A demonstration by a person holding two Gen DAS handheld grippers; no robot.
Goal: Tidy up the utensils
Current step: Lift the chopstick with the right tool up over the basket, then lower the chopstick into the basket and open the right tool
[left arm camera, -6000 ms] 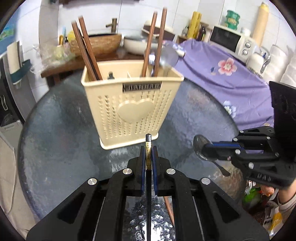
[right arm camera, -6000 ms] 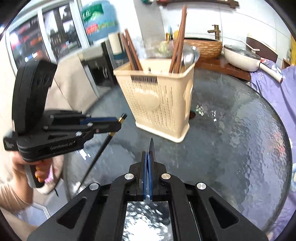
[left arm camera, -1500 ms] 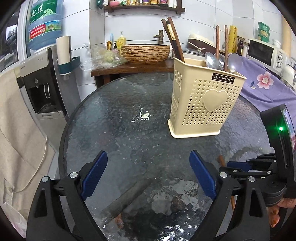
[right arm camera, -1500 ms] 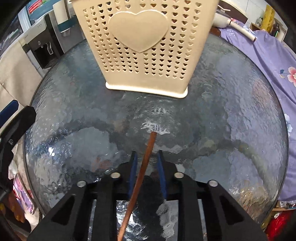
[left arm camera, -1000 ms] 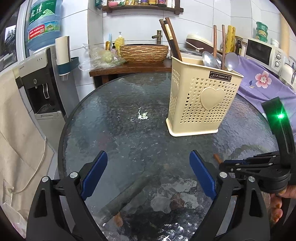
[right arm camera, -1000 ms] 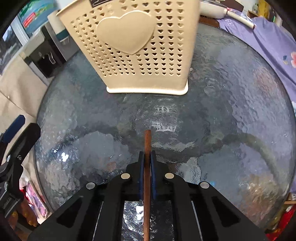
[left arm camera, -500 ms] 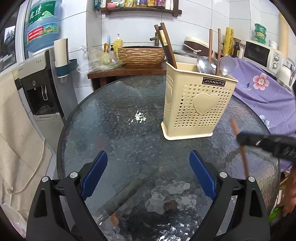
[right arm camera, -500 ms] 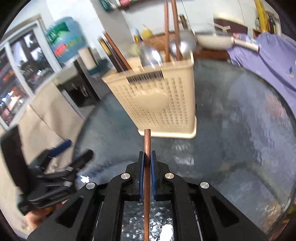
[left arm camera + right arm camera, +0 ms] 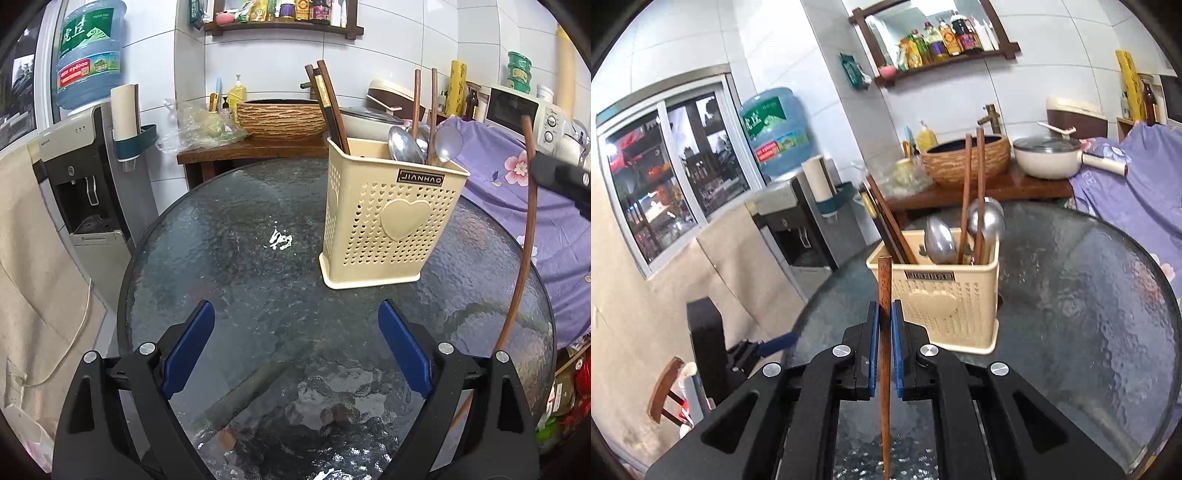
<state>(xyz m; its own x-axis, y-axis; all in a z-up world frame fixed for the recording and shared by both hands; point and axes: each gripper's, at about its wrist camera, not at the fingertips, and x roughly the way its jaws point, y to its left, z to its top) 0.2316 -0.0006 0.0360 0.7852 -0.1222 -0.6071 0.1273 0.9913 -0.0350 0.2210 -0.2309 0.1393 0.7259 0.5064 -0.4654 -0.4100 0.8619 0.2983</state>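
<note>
A cream utensil holder (image 9: pixel 389 218) with heart holes stands on the round glass table (image 9: pixel 240 258). It holds dark chopsticks (image 9: pixel 330 107), two brown chopsticks and two metal spoons (image 9: pixel 402 146). My right gripper (image 9: pixel 884 314) is shut on a brown chopstick (image 9: pixel 885 288), held upright in front of the holder (image 9: pixel 945 306), off the table. The same chopstick (image 9: pixel 524 236) shows at the right of the left wrist view, right of the holder. My left gripper (image 9: pixel 295 332) is wide open and empty, low over the near table.
A wooden side table with a woven basket (image 9: pixel 280 118) and a pot (image 9: pixel 1047 157) stands behind. A water dispenser (image 9: pixel 88 177) stands to the left. A purple floral cloth (image 9: pixel 517 184) and a microwave (image 9: pixel 524 110) lie to the right.
My right gripper closed on the brown chopstick, lifted it off the table and tilted it upright, level with the holder's top. My left gripper stayed open and backed off slightly.
</note>
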